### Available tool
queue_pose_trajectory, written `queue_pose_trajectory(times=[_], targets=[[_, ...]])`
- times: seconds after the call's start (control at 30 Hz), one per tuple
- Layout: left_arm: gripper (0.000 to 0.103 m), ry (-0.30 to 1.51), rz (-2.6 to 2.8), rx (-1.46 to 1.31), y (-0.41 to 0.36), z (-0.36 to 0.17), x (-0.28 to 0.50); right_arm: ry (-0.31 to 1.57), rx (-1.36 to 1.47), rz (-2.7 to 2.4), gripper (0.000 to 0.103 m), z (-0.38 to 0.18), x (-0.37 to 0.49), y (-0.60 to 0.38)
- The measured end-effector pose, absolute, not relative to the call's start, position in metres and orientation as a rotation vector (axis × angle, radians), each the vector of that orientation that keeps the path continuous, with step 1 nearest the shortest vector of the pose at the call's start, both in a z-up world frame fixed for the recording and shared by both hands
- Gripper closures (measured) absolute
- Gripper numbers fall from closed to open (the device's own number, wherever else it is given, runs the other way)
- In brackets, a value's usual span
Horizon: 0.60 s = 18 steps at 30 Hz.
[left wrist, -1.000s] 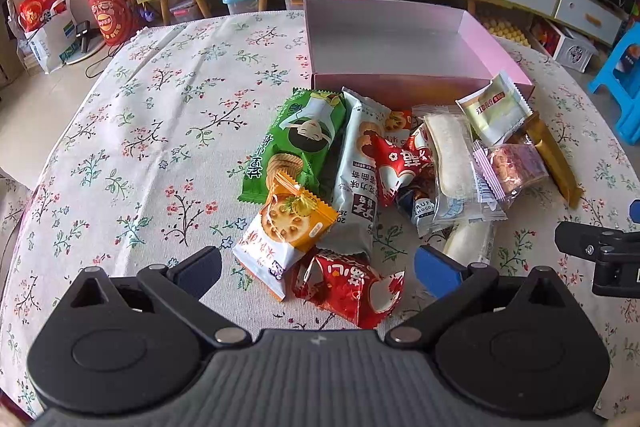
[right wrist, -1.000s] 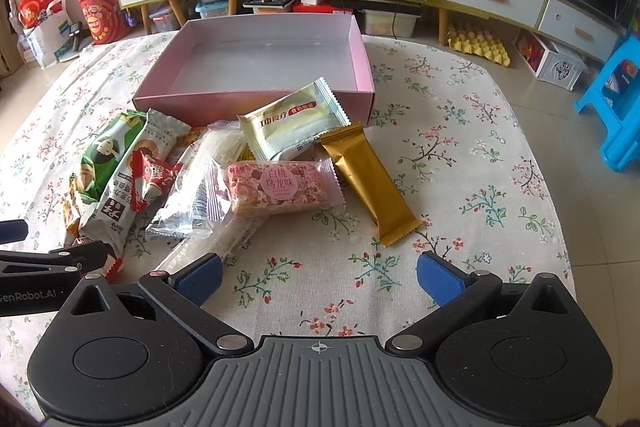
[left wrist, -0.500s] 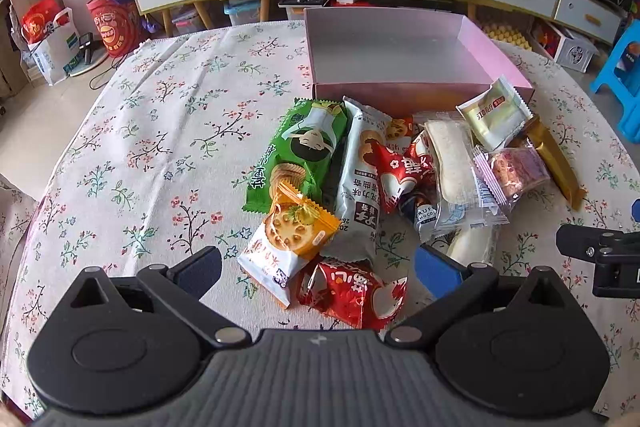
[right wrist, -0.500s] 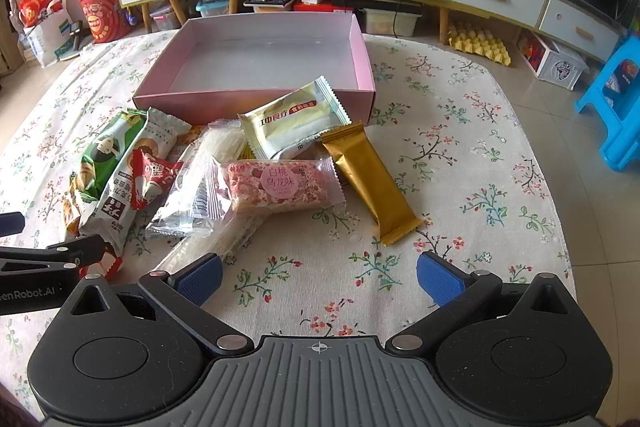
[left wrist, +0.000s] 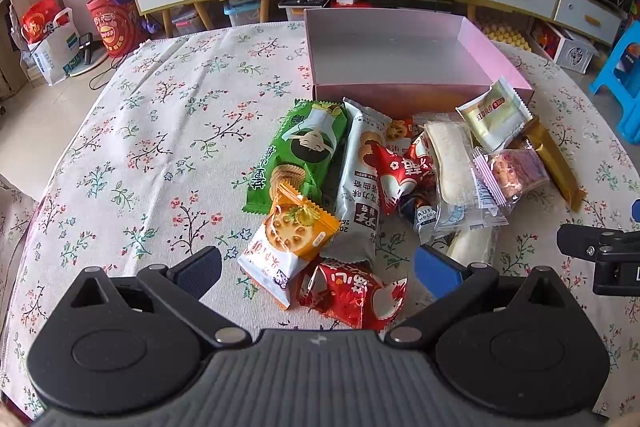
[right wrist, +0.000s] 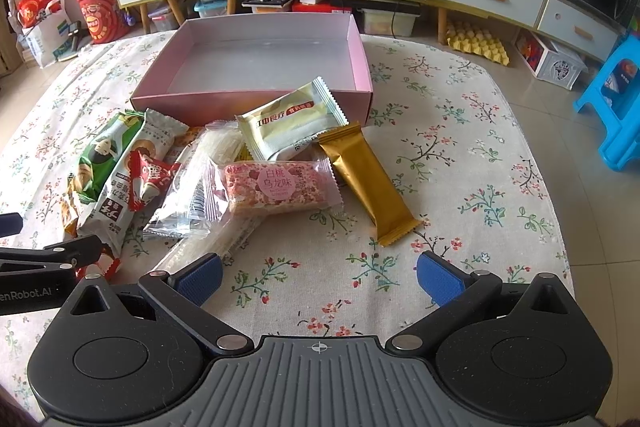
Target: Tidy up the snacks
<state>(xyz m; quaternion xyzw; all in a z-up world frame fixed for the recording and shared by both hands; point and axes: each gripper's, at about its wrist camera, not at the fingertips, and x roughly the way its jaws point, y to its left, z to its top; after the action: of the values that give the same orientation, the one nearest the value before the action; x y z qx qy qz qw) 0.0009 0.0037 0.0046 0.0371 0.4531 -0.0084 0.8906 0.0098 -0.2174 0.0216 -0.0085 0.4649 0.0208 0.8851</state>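
My left gripper point(left wrist: 318, 269) fingers spread wide over red snack point(left wrist: 352, 293), right gripper point(right wrist: 320, 275) wide apart too, nothing held. Pink box point(right wrist: 362, 67) behind snack pile.

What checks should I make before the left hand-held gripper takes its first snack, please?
1. Left hand-held gripper open and holding nothing: ok.
2. Right hand-held gripper open, over bare tablecloth, clear of the pile: ok.
3. Pink box open, nothing inside: ok.
4. Nearest snack, red packet, lies between the left fingers, top side free: ok.
5. Orange cracker packet lies beside the red packet; whether they touch: cannot tell.
6. Way from pile to box free of obstacles: ok.
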Motion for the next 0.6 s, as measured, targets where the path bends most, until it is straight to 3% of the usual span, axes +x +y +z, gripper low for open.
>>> queue_pose_trajectory(times=[0.6], targets=[[0.000,0.896,-0.048,0.136,0.0027,0.0106,0.0099,0.905,-0.039,0.099,0.000,0.0308,0.0121,-0.2210]])
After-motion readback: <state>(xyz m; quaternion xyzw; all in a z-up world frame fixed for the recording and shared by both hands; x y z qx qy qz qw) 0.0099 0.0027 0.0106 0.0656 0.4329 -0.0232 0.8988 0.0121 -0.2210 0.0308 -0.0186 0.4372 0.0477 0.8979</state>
